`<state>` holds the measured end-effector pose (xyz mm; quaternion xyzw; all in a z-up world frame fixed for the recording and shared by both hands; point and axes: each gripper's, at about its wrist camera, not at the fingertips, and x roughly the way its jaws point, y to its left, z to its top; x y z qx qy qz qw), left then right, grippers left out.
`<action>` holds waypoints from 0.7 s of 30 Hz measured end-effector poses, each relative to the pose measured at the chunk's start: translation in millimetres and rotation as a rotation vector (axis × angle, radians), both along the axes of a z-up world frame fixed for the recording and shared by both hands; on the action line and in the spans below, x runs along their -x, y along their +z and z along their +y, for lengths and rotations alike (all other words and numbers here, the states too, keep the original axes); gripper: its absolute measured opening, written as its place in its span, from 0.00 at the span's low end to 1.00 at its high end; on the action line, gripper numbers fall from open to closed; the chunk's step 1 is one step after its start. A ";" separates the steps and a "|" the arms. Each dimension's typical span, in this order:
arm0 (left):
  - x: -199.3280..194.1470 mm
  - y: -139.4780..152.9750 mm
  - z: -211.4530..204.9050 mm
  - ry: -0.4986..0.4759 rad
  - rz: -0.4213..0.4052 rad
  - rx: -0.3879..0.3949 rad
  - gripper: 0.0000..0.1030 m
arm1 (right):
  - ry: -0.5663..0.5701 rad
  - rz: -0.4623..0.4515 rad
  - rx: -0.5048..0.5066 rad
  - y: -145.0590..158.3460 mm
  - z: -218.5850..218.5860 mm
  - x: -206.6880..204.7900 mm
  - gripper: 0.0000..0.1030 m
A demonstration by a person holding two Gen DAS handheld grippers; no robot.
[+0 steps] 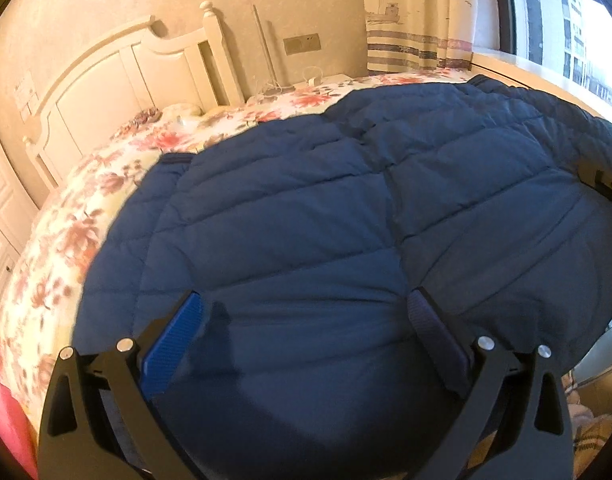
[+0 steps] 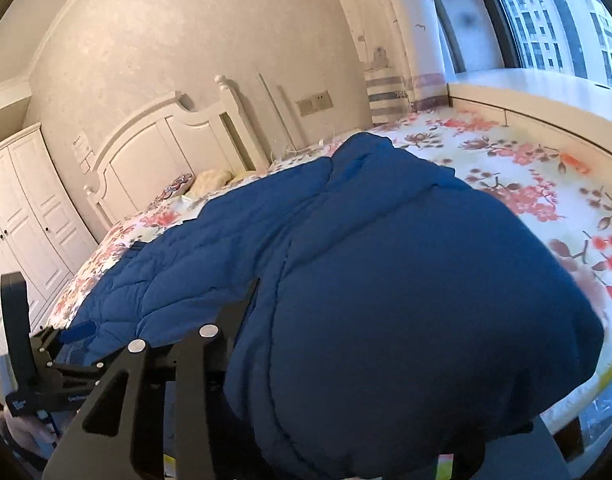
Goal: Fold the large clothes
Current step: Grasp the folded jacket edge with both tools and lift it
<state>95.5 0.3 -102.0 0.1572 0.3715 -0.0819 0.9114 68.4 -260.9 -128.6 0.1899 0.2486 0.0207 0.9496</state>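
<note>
Left wrist view: a navy quilted jacket [image 1: 306, 208] lies spread on a floral-sheeted bed [image 1: 66, 240], its long axis running from about 8 o'clock to 2 o'clock, with the white headboard [image 1: 118, 68] at 10 o'clock. The left hand-held gripper [image 1: 306, 312] hovers over the near part of the garment with its jaws wide apart, blue pads [image 1: 174, 348] showing and no cloth between them; the jacket lies dead ahead at 12 o'clock and directly beneath the fingers. Part of the right hand-held gripper [image 1: 603, 184] shows at 3 o'clock, at the jacket's edge. Right wrist view: a bulging mound of the same jacket [image 2: 385, 280] fills the frame from centre to 5 o'clock and drapes over the tool, so only the outer linkage at 7 o'clock is visible; whether those fingers clamp the fabric cannot be told. The window [image 2: 557, 20] sits at 1 o'clock. By appearance the right tool is buried in the cloth and nearer to it, while the left one would need to drop onto the near edge to take a hold for the next fold.
</note>
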 end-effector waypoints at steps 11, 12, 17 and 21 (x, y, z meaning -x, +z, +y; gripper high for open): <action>-17.9 51.5 -32.4 -0.045 -0.104 -0.063 0.98 | -0.065 -0.098 0.133 33.1 1.8 37.9 0.42; -28.8 55.5 -36.4 -0.039 -0.098 -0.067 0.98 | -0.070 -0.097 0.156 33.7 4.2 39.2 0.42; -134.3 45.0 -57.5 0.043 0.072 -0.097 0.98 | -0.070 -0.107 0.252 40.3 18.8 41.9 0.42; -179.5 13.6 -78.8 0.045 0.148 -0.192 0.98 | -0.052 -0.139 0.359 53.1 38.2 44.8 0.42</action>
